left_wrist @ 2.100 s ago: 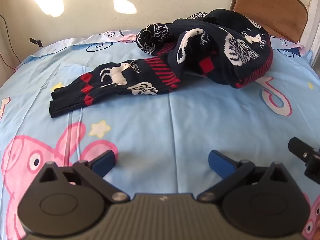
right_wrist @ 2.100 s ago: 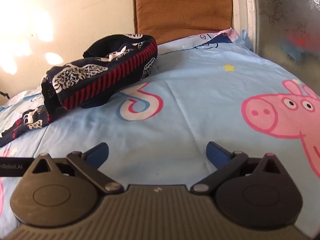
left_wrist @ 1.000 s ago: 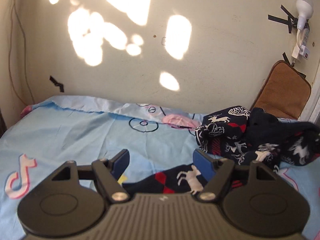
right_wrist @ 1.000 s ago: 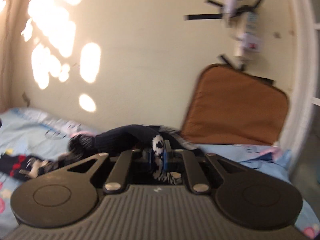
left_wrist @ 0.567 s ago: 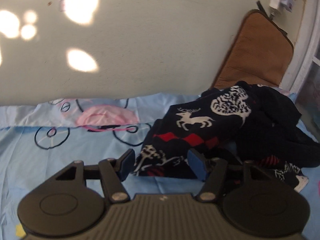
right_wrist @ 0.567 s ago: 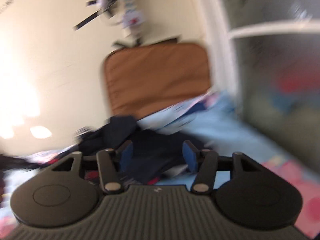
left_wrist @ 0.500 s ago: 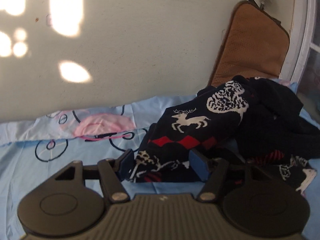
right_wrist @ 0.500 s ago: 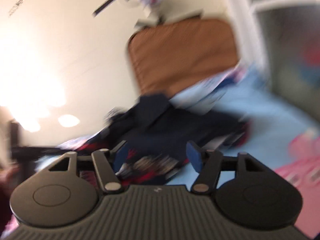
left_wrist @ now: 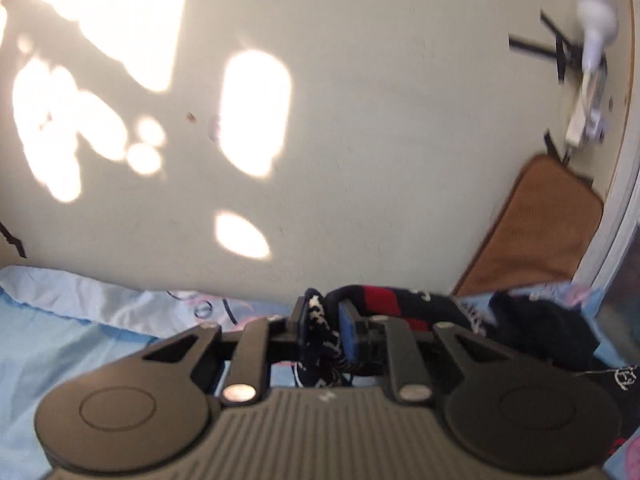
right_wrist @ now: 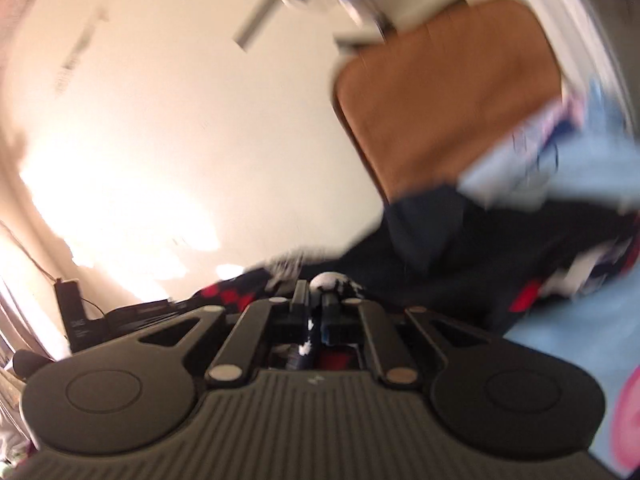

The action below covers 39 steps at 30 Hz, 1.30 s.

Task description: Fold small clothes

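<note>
Both your grippers have just been closing: the left gripper (left_wrist: 325, 334) is now clamped on a fold of the dark patterned sweater (left_wrist: 404, 304), and the right gripper (right_wrist: 317, 312) pinches another edge, so the spreading step can begin. One sweater, bunched at your three o'clock on the blue bedsheet (left_wrist: 60, 344); two grippers, one brown cushion (left_wrist: 532, 224).

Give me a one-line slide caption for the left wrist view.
Left gripper, jaws just closed, pinches a fold of the dark patterned sweater above the blue cartoon bedsheet.
</note>
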Tool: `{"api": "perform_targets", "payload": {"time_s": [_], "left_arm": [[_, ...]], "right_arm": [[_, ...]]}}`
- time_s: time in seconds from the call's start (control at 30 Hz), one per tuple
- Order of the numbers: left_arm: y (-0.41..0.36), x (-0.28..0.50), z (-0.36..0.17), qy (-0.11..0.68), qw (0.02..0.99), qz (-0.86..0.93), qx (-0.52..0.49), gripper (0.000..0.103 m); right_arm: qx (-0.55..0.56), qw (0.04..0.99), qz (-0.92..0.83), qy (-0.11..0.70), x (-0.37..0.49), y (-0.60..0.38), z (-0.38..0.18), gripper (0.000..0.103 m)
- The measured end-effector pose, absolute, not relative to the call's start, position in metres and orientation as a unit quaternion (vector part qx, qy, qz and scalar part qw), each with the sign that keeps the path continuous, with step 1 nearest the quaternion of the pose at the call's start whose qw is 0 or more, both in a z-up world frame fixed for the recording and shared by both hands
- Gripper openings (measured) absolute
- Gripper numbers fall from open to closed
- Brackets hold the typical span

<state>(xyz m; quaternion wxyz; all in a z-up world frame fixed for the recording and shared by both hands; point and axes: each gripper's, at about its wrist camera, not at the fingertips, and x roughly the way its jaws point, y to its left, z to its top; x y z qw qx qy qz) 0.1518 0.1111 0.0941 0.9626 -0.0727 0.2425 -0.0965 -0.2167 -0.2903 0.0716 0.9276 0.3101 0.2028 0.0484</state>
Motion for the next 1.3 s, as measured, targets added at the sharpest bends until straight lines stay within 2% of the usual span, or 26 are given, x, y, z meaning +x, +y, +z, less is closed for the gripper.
{"api": "perform_targets", "payload": {"time_s": [0.07,0.1,0.13,0.23,0.3,0.4,0.53,0.57,0.6,0.67,0.77,0.8,0.9,0.93,1.0,1.03,1.07,1.1,1.17,1.3], "left_arm": [[0.147,0.126,0.122,0.226,0.963,-0.098,-0.114,0.015],[0.168,0.110,0.137,0.213,0.964,-0.092,-0.131,0.006],[0.187,0.088,0.151,0.187,0.971,-0.069,-0.134,0.002],[0.239,0.019,0.187,0.099,0.987,0.005,-0.129,0.002],[0.268,-0.021,0.199,0.082,0.987,0.048,-0.127,0.002],[0.274,-0.044,0.189,0.114,0.986,0.075,-0.093,0.002],[0.225,-0.030,0.148,0.190,0.981,-0.006,-0.048,0.006],[0.206,-0.024,0.137,0.202,0.978,-0.035,-0.031,0.016],[0.188,-0.019,0.125,0.212,0.975,-0.062,-0.012,0.035],[0.147,-0.008,0.102,0.222,0.968,-0.108,0.031,0.061],[0.085,0.007,0.057,0.249,0.949,-0.164,0.102,0.065],[0.073,0.015,0.043,0.263,0.942,-0.169,0.119,0.065],[0.045,0.036,-0.003,0.300,0.924,-0.162,0.172,0.069],[0.038,0.037,-0.019,0.313,0.917,-0.157,0.192,0.069],[0.032,0.040,-0.035,0.313,0.912,-0.150,0.217,0.060],[0.032,0.039,-0.036,0.298,0.916,-0.149,0.222,0.052],[0.031,0.042,-0.035,0.300,0.916,-0.147,0.223,0.032],[0.033,0.048,-0.030,0.306,0.917,-0.139,0.214,0.022],[0.039,0.059,-0.019,0.306,0.925,-0.131,0.182,0.017],[0.059,0.073,0.011,0.282,0.945,-0.105,0.127,0.015]], "right_arm": [[0.306,0.937,0.038,0.162,-0.232,-0.300,0.100,0.008],[0.308,0.939,0.031,0.148,-0.237,-0.303,0.109,0.008],[0.312,0.940,0.024,0.132,-0.243,-0.310,0.119,0.008],[0.323,0.942,0.000,0.095,-0.254,-0.320,0.140,0.008],[0.323,0.942,-0.015,0.093,-0.259,-0.325,0.145,0.008],[0.317,0.938,-0.038,0.132,-0.254,-0.327,0.132,0.010],[0.330,0.925,-0.104,0.159,-0.261,-0.327,0.113,0.012],[0.340,0.920,-0.110,0.161,-0.263,-0.328,0.110,0.013],[0.343,0.917,-0.116,0.165,-0.263,-0.327,0.108,0.013],[0.307,0.924,-0.141,0.177,-0.266,-0.324,0.116,0.015],[0.267,0.931,-0.157,0.195,-0.274,-0.309,0.125,0.015],[0.271,0.929,-0.159,0.196,-0.279,-0.312,0.129,0.018],[0.259,0.923,-0.228,0.168,-0.292,-0.321,0.133,0.052],[0.263,0.921,-0.234,0.165,-0.294,-0.324,0.133,0.052],[0.222,0.937,-0.220,0.155,-0.285,-0.322,0.142,0.053],[0.179,0.951,-0.195,0.158,-0.271,-0.306,0.148,0.055],[0.123,0.965,-0.154,0.173,-0.261,-0.289,0.147,0.058],[0.087,0.971,-0.117,0.188,-0.243,-0.269,0.147,0.065],[0.048,0.970,-0.013,0.237,-0.188,-0.236,0.129,0.067],[-0.030,0.934,0.090,0.345,-0.128,-0.175,0.074,0.065]]}}
